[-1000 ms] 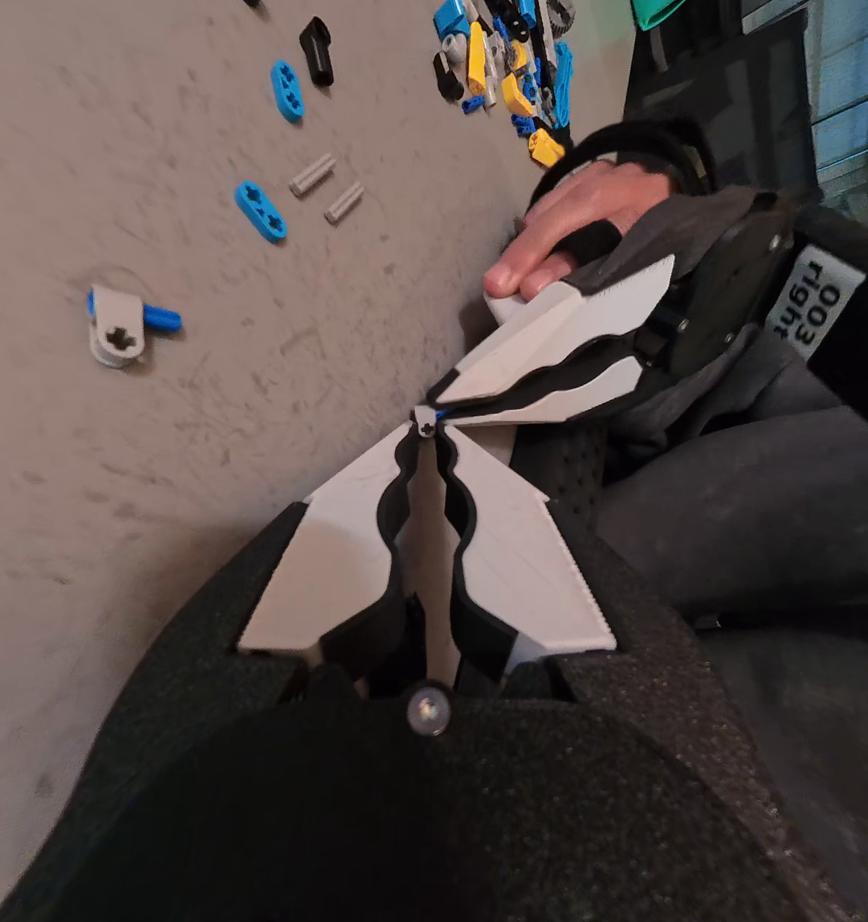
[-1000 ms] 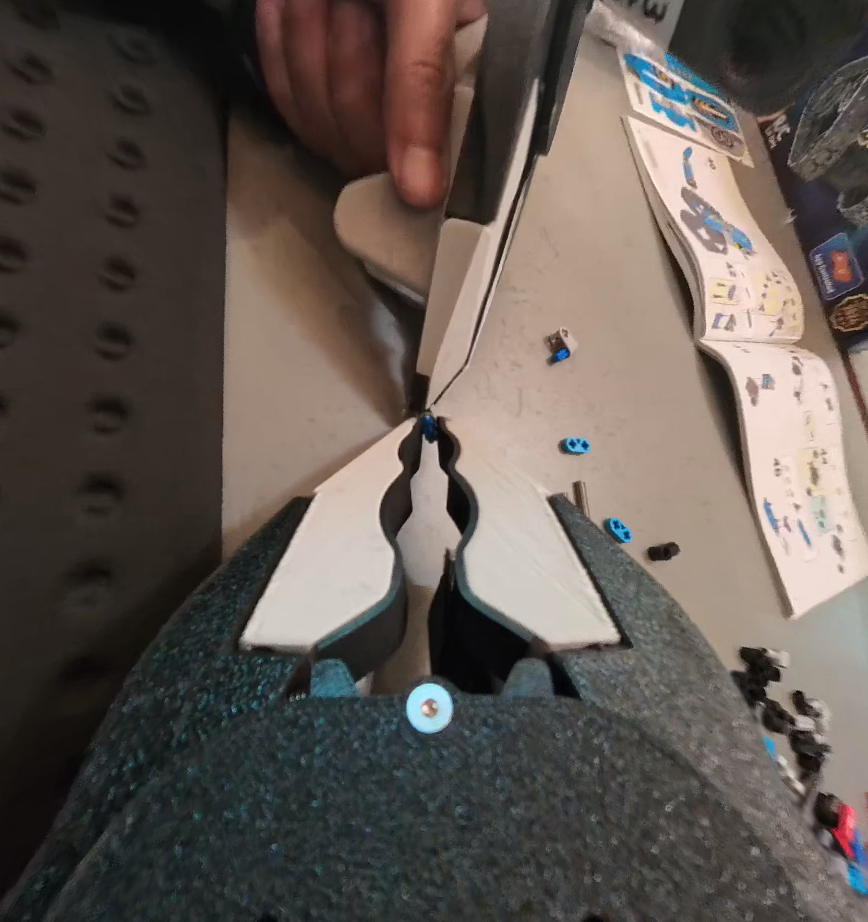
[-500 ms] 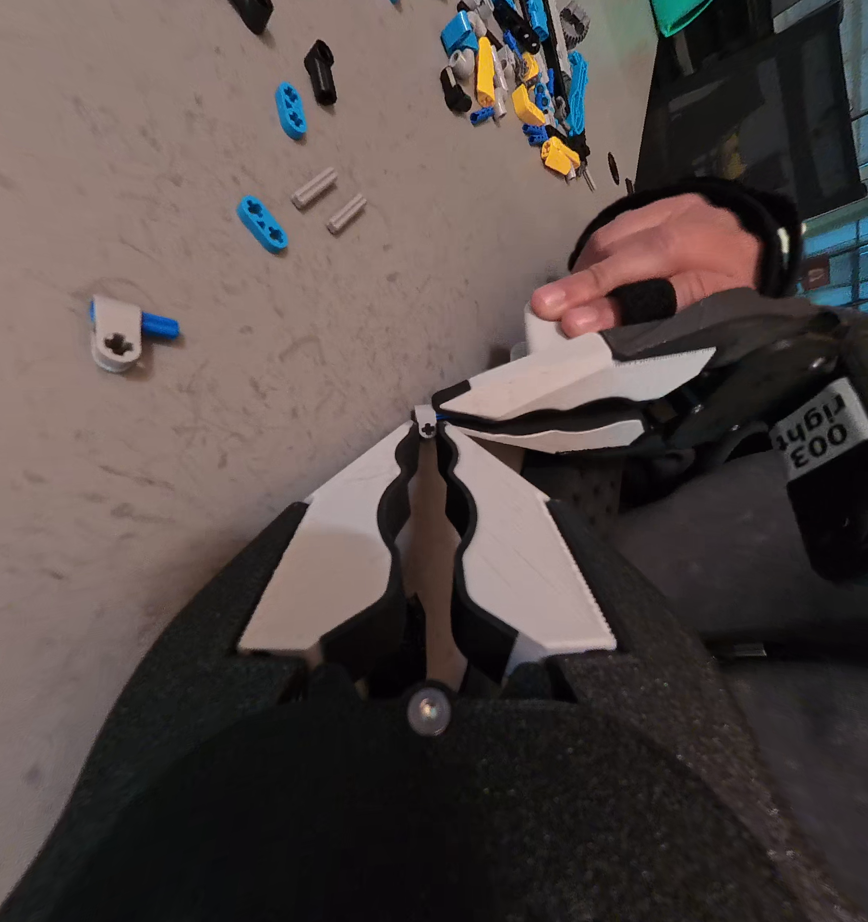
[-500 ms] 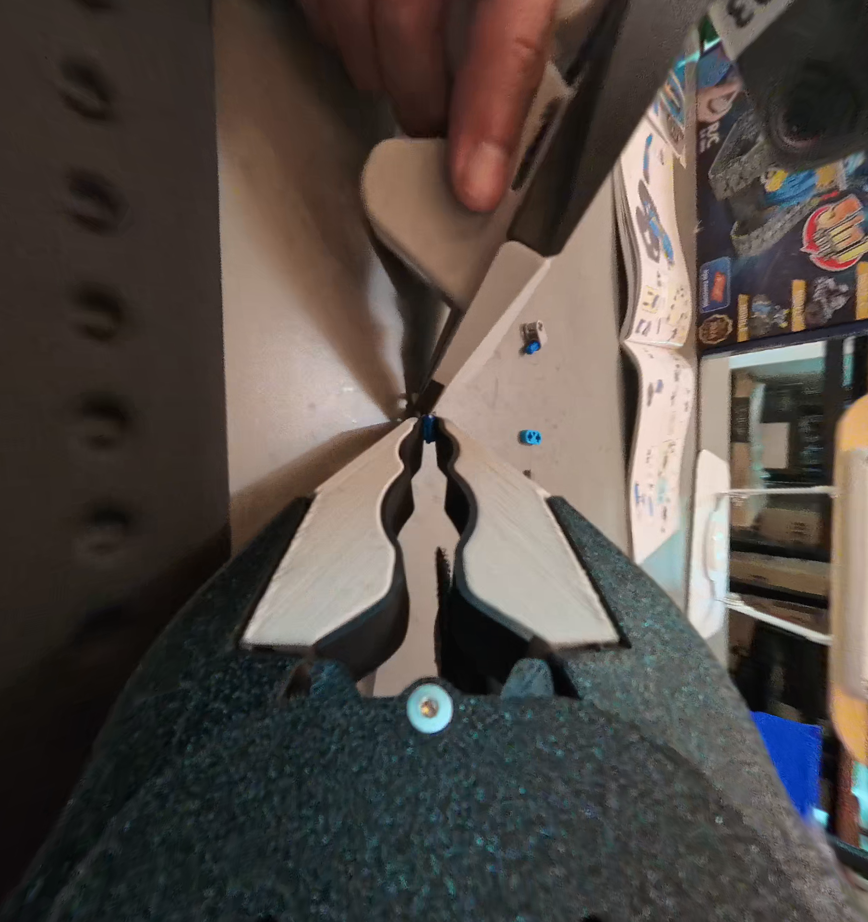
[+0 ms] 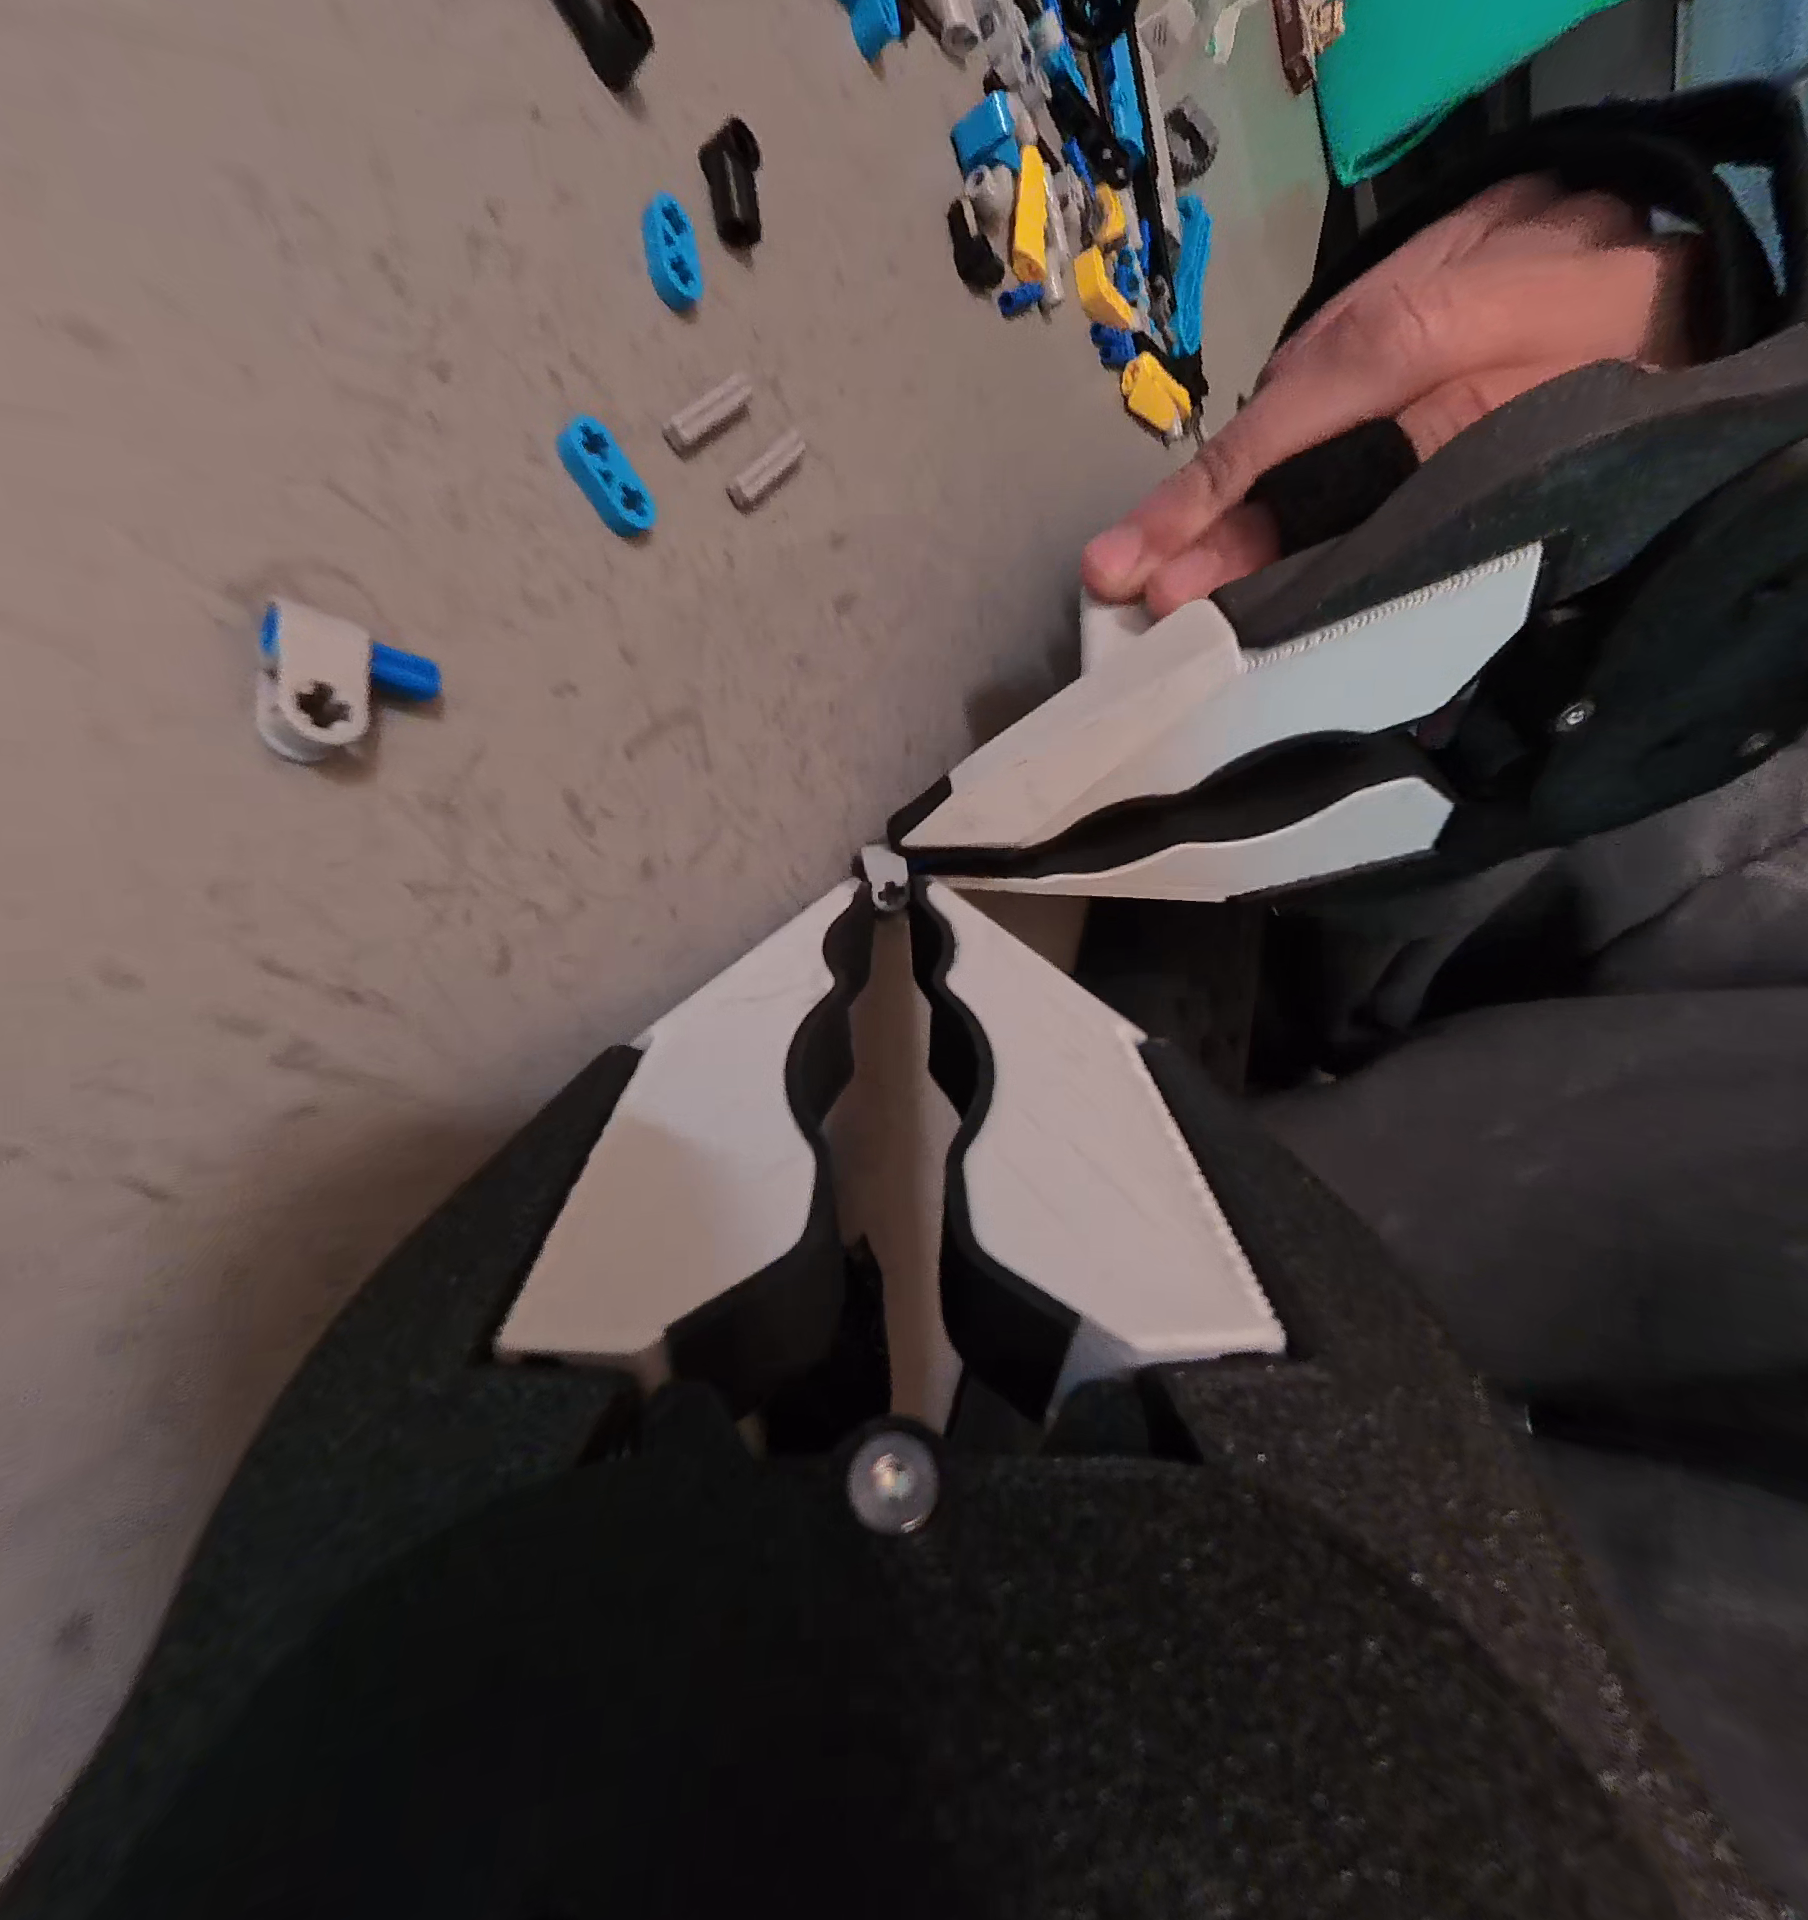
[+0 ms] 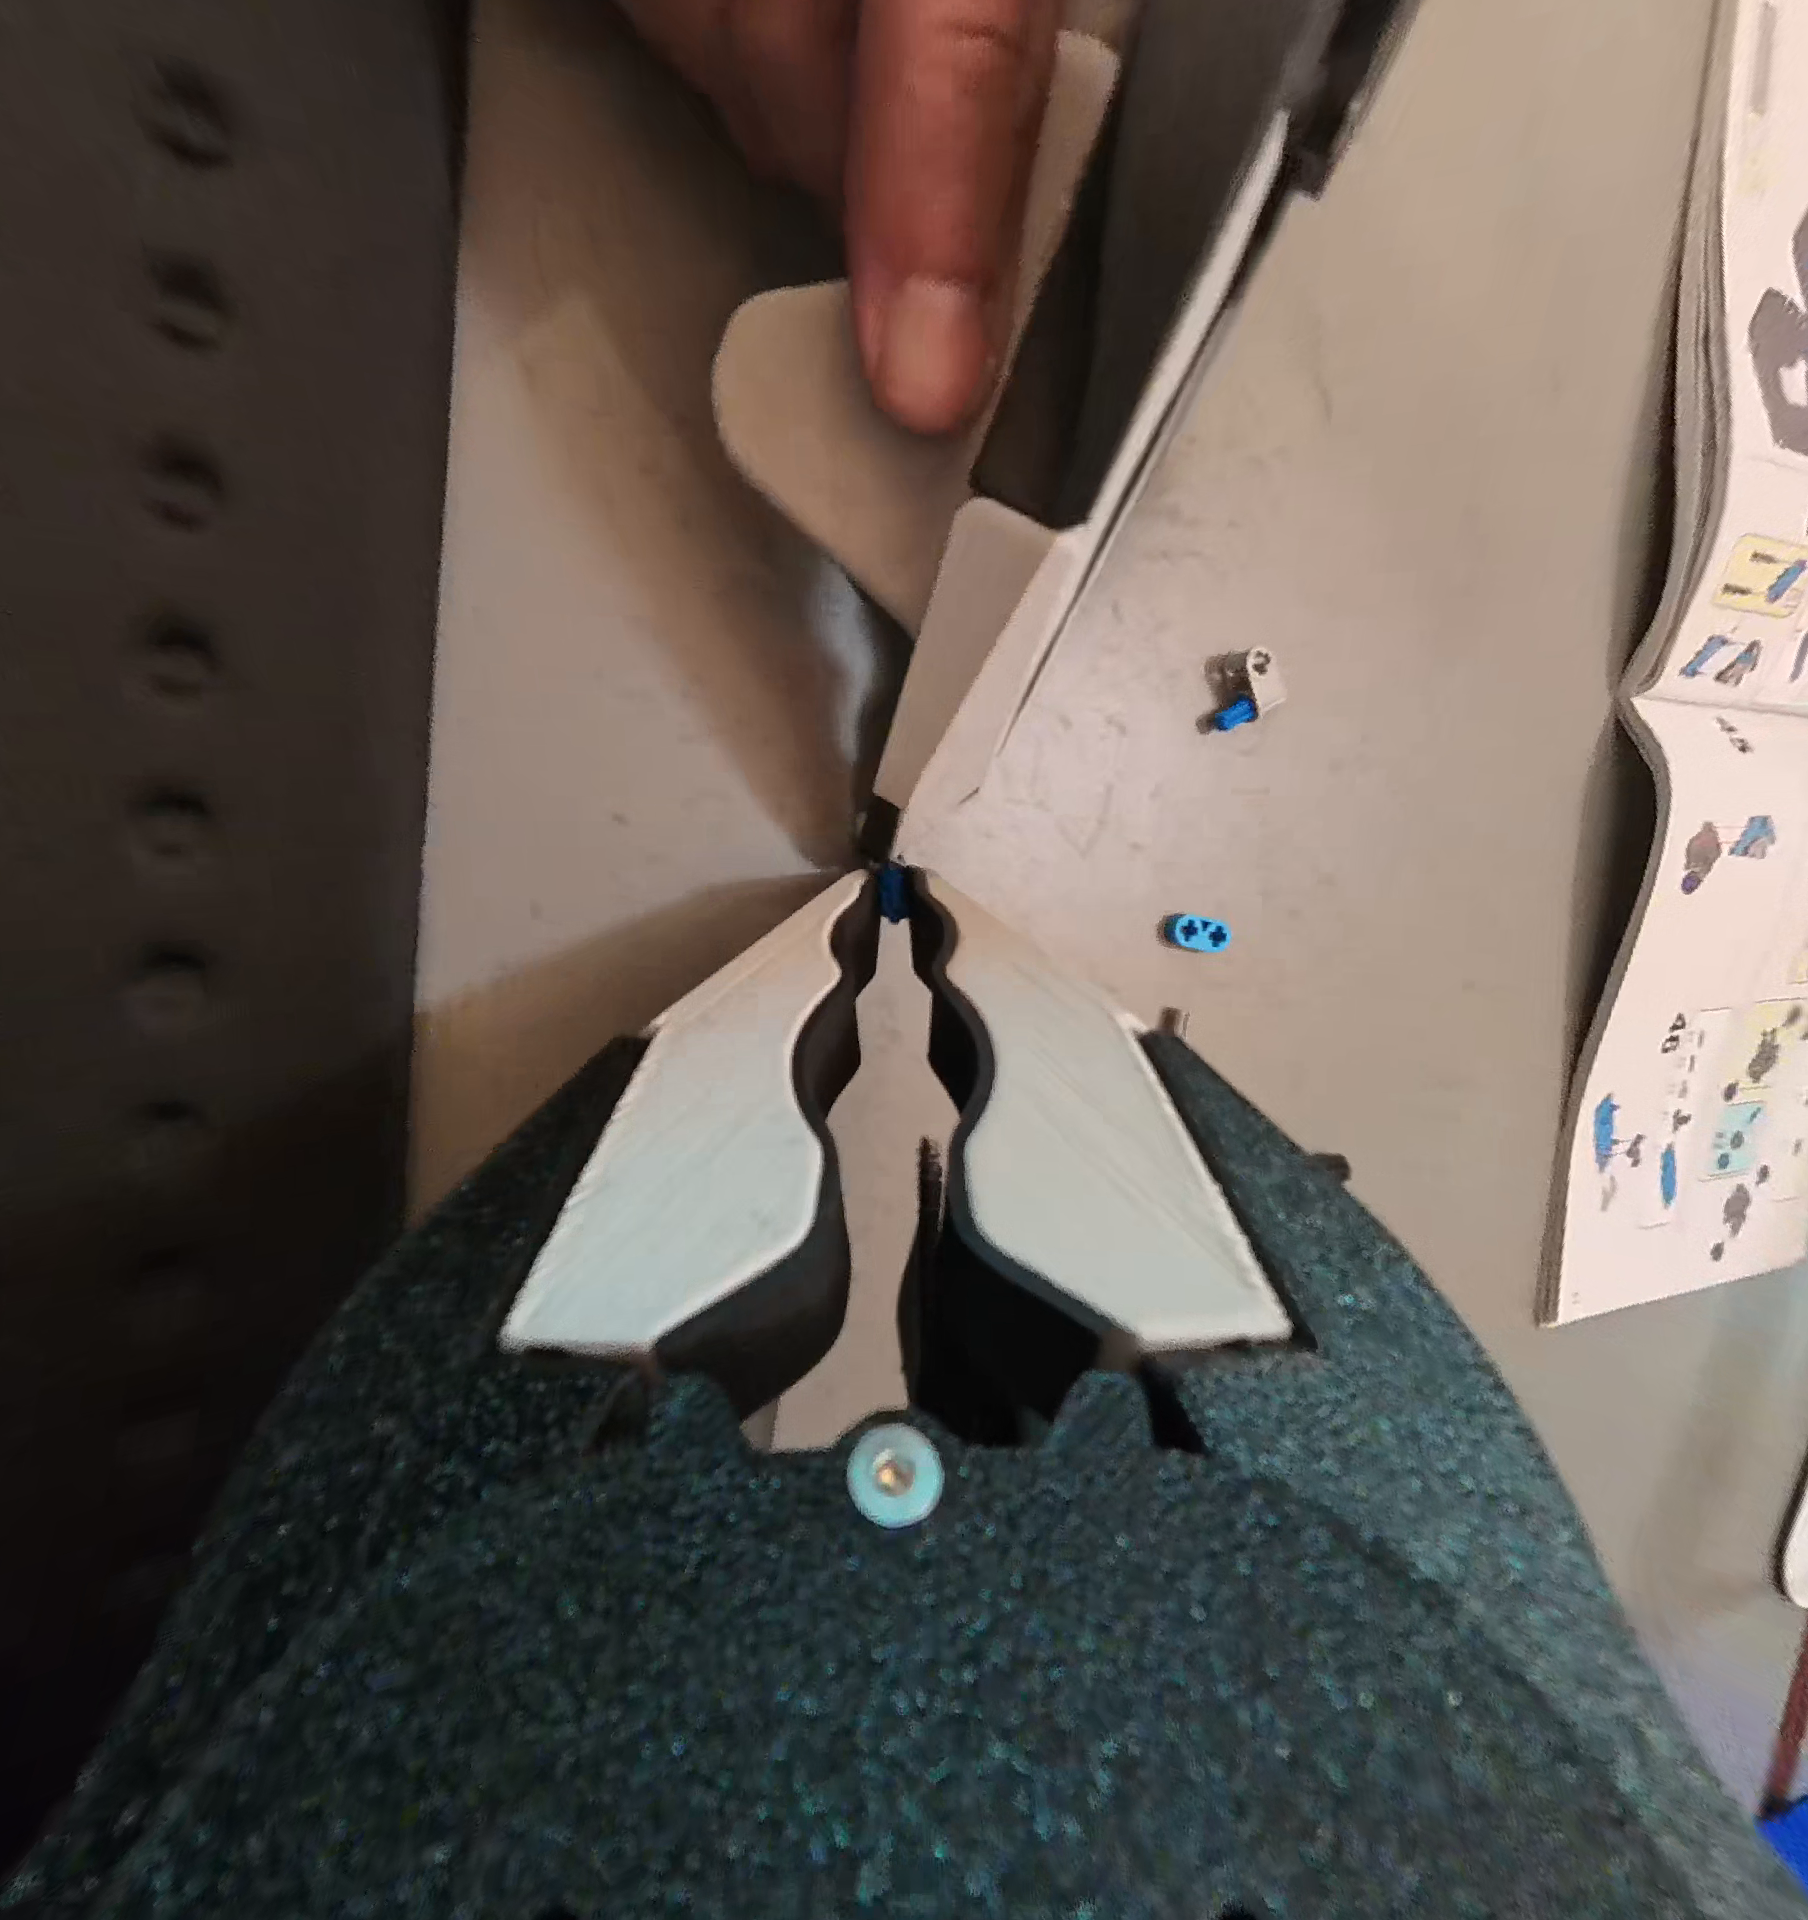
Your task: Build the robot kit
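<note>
My left gripper [image 5: 887,902] is shut on a small grey connector piece [image 5: 887,881] with a cross hole, held just above the grey table [image 5: 256,1039]. My right gripper [image 6: 892,902] is shut on a small blue pin [image 6: 892,896]. The two grippers meet tip to tip, pin against connector. In the left wrist view the right gripper [image 5: 921,850] comes in from the right, with a hand [image 5: 1399,343] on it. In the right wrist view the left gripper [image 6: 879,826] comes down from above, with a finger [image 6: 931,260] on its trigger.
On the table lie a grey connector with a blue pin [image 5: 323,691] [image 6: 1248,686], two blue two-hole beams [image 5: 606,476] [image 5: 671,249], two grey axles [image 5: 734,442], black pieces [image 5: 731,182] and a pile of mixed parts [image 5: 1087,208]. An open instruction booklet [image 6: 1762,831] lies to the right. Less than 4 cm separates the two grippers' tips.
Both grippers have stayed shut and tip to tip. The right gripper has rocked about the contact point, levelling out and then tilting back up. The left gripper has barely moved.
</note>
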`<state>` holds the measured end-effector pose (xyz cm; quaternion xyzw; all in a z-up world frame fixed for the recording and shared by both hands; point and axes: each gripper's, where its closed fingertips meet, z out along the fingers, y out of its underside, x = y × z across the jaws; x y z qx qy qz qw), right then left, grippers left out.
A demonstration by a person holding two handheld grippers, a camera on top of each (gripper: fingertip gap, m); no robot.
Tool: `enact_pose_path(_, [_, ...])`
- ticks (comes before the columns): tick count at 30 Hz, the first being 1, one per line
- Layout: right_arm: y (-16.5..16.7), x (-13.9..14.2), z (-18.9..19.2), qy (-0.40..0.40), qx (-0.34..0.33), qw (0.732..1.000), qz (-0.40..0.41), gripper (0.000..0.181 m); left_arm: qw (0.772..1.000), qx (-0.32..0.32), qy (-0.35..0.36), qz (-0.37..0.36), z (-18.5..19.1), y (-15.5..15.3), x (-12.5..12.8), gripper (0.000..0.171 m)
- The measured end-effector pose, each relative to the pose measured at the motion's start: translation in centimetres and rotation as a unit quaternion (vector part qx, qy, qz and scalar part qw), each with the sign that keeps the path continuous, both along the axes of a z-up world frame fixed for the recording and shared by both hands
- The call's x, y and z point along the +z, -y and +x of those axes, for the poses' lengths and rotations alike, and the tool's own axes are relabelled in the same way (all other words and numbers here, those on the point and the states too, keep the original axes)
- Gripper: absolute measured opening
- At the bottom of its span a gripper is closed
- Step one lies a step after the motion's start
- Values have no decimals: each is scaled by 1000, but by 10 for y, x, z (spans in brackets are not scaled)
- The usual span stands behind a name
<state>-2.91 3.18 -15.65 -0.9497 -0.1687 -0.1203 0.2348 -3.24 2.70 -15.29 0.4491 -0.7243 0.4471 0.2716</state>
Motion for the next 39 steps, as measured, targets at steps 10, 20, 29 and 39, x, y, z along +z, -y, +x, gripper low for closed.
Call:
enact_pose_path(10, [2,-6,4,-62,-3,994,-93,5,999,17,47,8,3,-9,3,16])
enact_pose_path(20, [10,-3,7,-101,-17,993,-63,5,946,-17,299,122,2,-17,15,21])
enact_pose_path(29, [0,2,0,-120,-16,992,20,5,932,-52,318,165,-3,-12,1,16])
enact_pose_path(39, [1,-3,-6,-156,-27,985,60,4,916,-55,338,207,5,-10,-7,11])
